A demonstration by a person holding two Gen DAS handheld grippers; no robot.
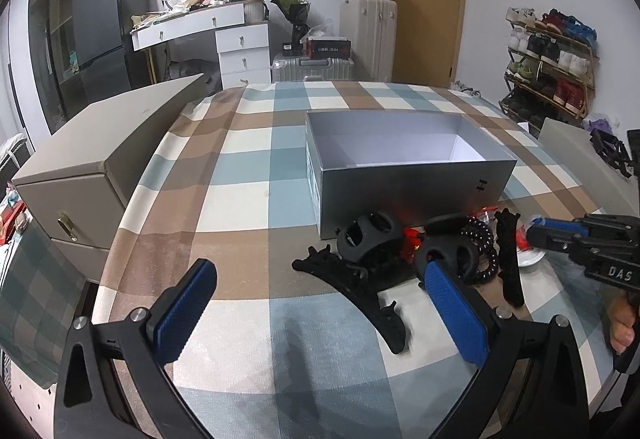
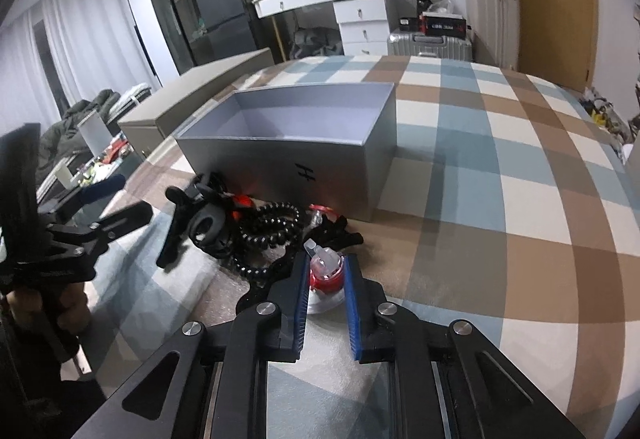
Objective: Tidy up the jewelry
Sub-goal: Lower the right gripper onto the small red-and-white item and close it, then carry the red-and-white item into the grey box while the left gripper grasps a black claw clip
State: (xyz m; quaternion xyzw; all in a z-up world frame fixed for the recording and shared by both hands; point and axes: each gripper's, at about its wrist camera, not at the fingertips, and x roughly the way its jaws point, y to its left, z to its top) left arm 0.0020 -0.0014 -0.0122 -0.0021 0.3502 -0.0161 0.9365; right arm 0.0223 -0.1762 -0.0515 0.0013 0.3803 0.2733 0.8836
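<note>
Right gripper [image 2: 326, 271]: closed on red-and-clear hair clip [image 2: 325, 271], before grey box [image 2: 280, 163].
Left gripper [image 1: 320, 315]: open, empty.
Handling: light, rigid, likely brittle; grip its body.

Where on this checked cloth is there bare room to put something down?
Bare cloth lies between the beige drawer chest and the grey box, and right of the box. The box is empty. Crowded: the hair clips and beaded bracelet before it.

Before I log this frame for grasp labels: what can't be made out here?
- Red-and-clear item between the right gripper pads: type unclear, right wrist view; pads cover its sides.
- Red piece behind the black claw clips, left wrist view: mostly hidden.
- Silver box floor: near wall blocks it.
</note>
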